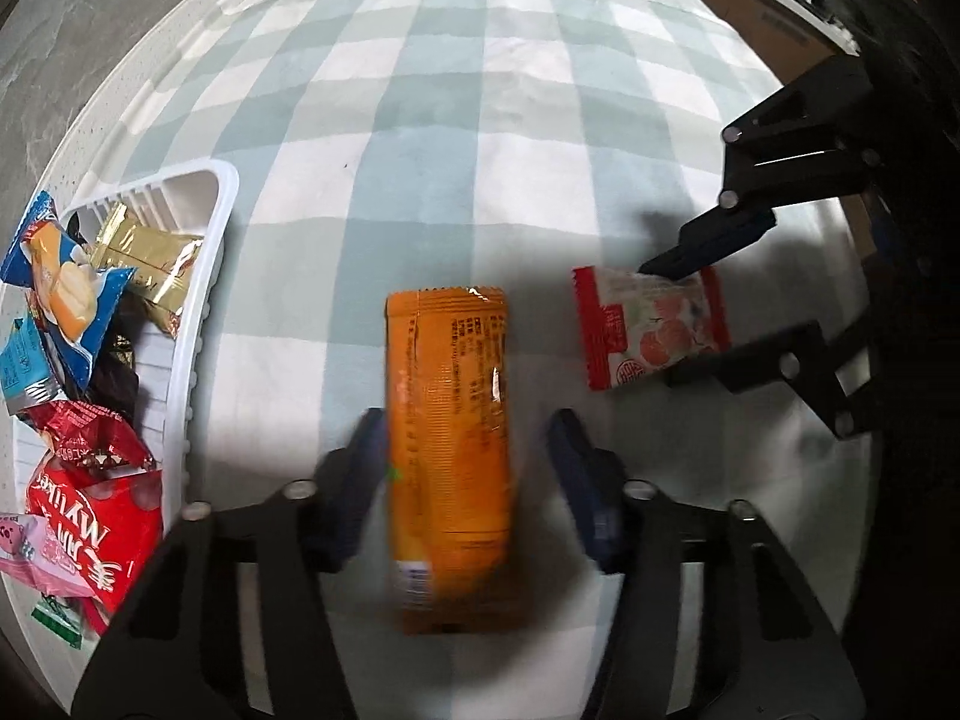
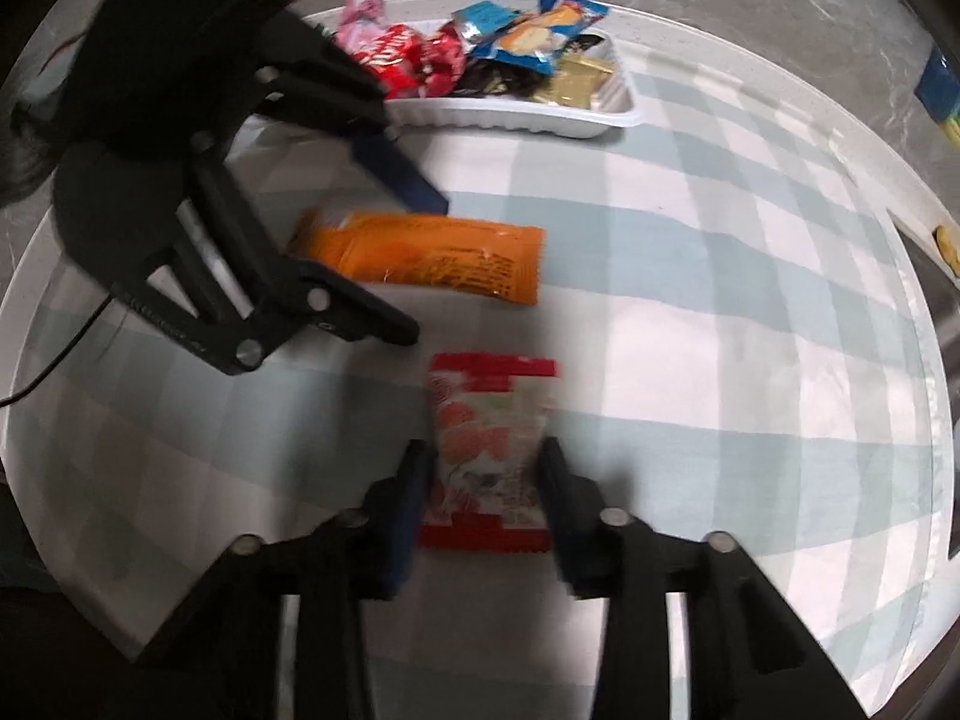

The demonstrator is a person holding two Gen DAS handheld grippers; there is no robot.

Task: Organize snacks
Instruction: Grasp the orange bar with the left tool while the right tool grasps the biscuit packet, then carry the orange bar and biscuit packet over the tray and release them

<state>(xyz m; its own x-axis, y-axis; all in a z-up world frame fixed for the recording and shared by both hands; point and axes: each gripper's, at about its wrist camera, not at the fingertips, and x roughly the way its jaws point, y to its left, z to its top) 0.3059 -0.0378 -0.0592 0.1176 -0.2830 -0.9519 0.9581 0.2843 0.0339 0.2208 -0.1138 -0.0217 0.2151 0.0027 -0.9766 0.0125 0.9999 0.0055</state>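
Orange packet (image 1: 447,456), red-and-white packet (image 1: 651,327), white tray (image 1: 207,276), pale green-and-white checked tablecloth (image 1: 480,150), black fingers (image 1: 354,480).

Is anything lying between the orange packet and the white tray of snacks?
Nothing: only bare checked cloth separates the orange packet from the white tray, clearest in the left wrist view.

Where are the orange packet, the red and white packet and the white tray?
orange packet (image 1: 447,450): left wrist view, middle of wrapper.
red and white packet (image 2: 489,450): right wrist view, centre of front.
white tray (image 2: 510,117): right wrist view, near side wall.
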